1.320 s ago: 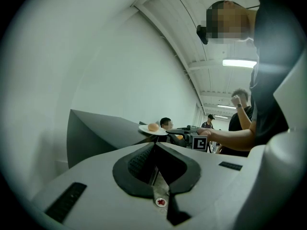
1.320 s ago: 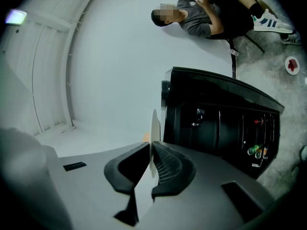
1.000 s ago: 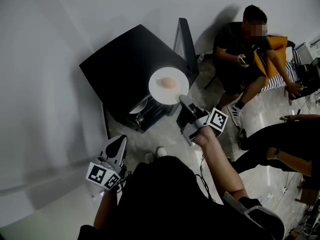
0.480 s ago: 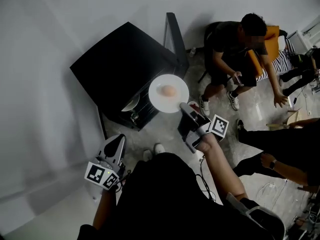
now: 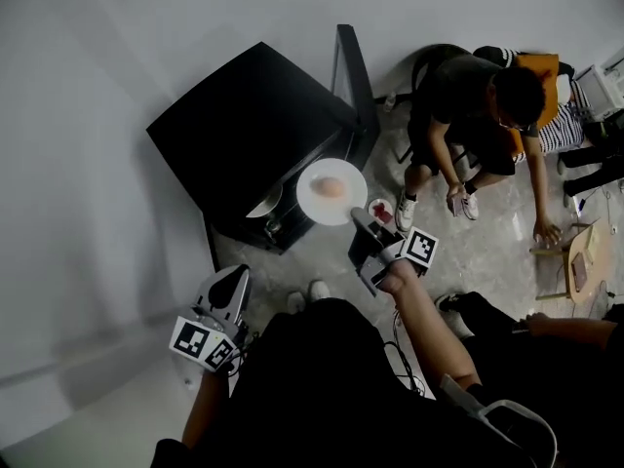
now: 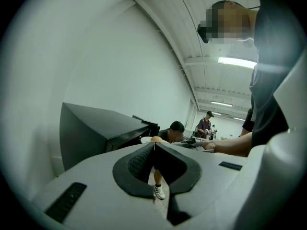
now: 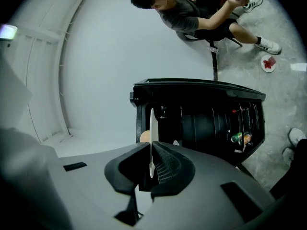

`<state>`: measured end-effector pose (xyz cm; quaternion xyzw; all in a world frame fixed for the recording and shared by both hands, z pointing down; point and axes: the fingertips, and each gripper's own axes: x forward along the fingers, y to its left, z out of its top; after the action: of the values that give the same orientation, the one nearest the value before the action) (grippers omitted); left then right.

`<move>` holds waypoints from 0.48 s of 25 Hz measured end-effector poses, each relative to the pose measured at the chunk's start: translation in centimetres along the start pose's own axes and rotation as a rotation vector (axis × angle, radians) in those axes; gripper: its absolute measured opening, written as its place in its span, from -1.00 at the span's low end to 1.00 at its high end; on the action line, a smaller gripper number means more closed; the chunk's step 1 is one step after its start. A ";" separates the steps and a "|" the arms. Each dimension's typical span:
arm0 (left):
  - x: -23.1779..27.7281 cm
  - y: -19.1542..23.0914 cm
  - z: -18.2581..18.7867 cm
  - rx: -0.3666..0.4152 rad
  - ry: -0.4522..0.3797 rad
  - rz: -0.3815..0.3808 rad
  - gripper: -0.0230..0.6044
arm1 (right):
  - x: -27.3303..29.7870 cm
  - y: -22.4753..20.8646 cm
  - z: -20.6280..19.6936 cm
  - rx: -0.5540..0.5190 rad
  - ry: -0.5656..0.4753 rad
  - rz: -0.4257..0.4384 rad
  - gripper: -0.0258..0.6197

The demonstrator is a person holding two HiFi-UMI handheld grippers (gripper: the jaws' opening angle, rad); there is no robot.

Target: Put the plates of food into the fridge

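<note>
Plate [image 5: 312, 199] w/ food [image 5: 331, 187] before fridge [image 5: 249, 125]; 2nd plate [image 5: 381, 211] on floor [image 5: 322, 253], rt of it.

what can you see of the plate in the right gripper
The plate is round, white and smooth like ceramic, held about level in front of the open black fridge. A round orange-tan food sits at its middle. The right gripper has its fingers clamped on the near rim; nothing else touches it.
</note>
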<state>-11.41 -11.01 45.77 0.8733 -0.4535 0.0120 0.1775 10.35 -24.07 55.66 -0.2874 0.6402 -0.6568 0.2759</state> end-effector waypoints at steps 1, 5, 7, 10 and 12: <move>-0.1 0.0 0.0 0.004 0.000 0.004 -0.85 | 0.3 -0.4 0.1 0.000 0.003 0.000 -0.81; -0.4 0.3 0.0 0.003 0.001 0.026 -0.85 | 1.9 -2.4 0.6 -0.001 0.011 -0.014 -0.81; -0.4 0.6 -0.2 -0.003 0.004 0.034 -0.85 | 2.7 -3.5 1.0 0.000 0.007 -0.029 -0.81; -0.4 0.9 -0.2 0.002 0.008 0.039 -0.85 | 4.0 -4.9 1.7 -0.011 0.008 -0.051 -0.81; -0.2 1.0 -0.1 -0.004 0.011 0.045 -0.85 | 5.0 -5.7 2.2 -0.020 0.009 -0.063 -0.81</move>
<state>-12.32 -11.32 46.12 0.8625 -0.4722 0.0200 0.1812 8.62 -29.08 61.53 -0.3072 0.6385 -0.6602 0.2491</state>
